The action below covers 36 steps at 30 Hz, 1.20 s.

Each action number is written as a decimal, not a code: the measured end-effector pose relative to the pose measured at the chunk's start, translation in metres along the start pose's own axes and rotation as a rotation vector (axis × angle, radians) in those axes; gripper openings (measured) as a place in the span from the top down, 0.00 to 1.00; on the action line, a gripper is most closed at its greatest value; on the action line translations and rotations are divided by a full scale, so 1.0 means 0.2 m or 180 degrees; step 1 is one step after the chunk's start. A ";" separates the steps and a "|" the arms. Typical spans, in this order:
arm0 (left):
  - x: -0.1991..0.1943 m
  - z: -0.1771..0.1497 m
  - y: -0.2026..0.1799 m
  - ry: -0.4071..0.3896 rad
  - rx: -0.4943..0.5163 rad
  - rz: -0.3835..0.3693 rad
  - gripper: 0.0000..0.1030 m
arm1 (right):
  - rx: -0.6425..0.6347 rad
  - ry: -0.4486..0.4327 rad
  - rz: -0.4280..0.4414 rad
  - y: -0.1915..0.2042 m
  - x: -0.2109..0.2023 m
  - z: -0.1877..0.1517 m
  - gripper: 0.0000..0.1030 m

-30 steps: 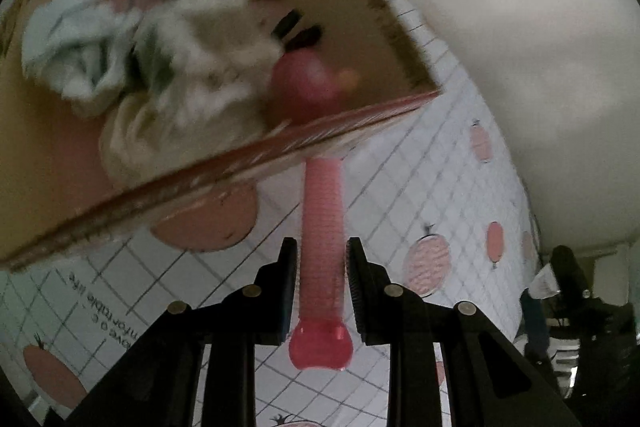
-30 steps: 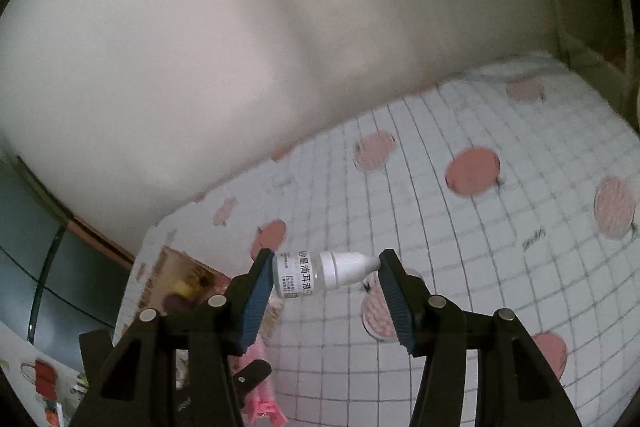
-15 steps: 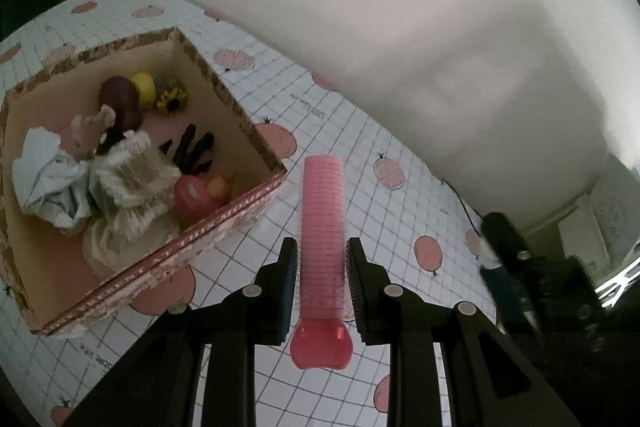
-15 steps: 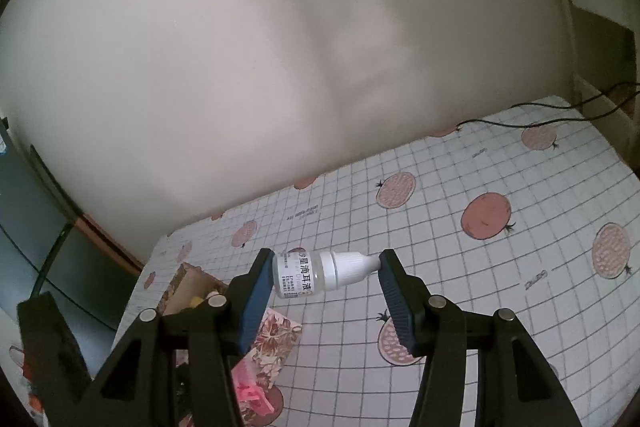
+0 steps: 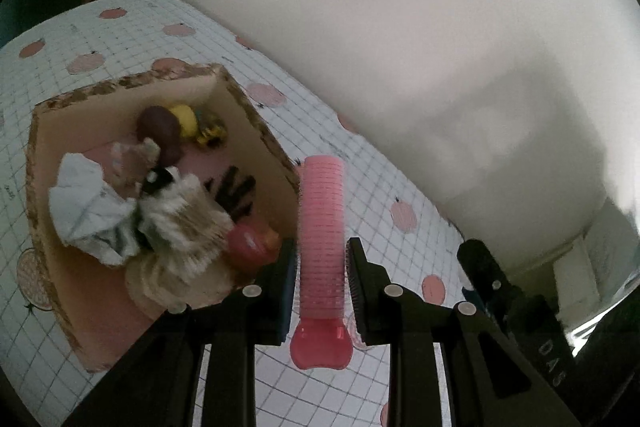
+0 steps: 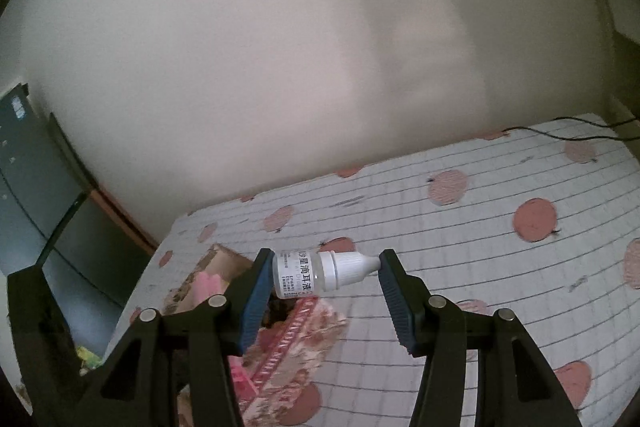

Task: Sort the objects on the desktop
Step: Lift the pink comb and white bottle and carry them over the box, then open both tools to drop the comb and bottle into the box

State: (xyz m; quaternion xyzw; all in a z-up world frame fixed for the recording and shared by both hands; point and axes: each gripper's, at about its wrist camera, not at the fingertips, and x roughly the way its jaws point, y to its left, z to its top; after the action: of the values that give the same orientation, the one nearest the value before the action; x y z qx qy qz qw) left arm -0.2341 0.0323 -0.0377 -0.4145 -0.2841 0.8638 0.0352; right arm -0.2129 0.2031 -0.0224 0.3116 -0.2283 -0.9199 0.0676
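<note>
- The left claw [image 5: 321,269] grips a pink hair roller [image 5: 322,235], which points forward between its pads.
- The open box [image 5: 256,131] of odds and ends sits on the counter [image 5: 360,163], left of that claw.
- The right claw [image 6: 322,281] clamps a small dropper bottle [image 6: 320,271] crosswise, above the box's near corner.

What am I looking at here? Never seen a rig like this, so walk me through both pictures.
No robot: a person carries a two-finger gripper in each hand, with a wide-angle camera looking along the fingers. One picture comes from the left gripper, shut on a pink roller. The other comes from the right gripper, shut on a small white dropper bottle, clamped end to end. Below lies a checked tablecloth with pink fruit prints. On it stands an open cardboard box already holding cloths and small toys.
</note>
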 end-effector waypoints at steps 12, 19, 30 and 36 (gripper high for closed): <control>-0.17 0.11 0.31 -0.0162 -0.0458 -0.0028 0.75 | -0.0236 0.0123 0.0180 0.25 0.10 -0.10 0.45; -0.20 0.19 0.44 -0.0241 -0.0633 -0.0019 0.75 | -0.0351 0.0232 0.0219 0.36 0.18 -0.16 0.45; -0.27 0.26 0.66 -0.0374 -0.0956 0.0124 0.75 | -0.0413 0.0319 0.0288 0.44 0.24 -0.21 0.45; -0.29 0.27 0.71 -0.0421 -0.1021 0.0171 0.75 | -0.0454 0.0339 0.0284 0.47 0.25 -0.22 0.45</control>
State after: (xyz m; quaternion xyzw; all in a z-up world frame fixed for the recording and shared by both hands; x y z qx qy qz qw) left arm -0.2113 -0.1299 -0.0441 -0.3645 -0.4088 0.8334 -0.0733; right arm -0.2273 0.0890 -0.0371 0.3440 -0.1720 -0.9120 0.1426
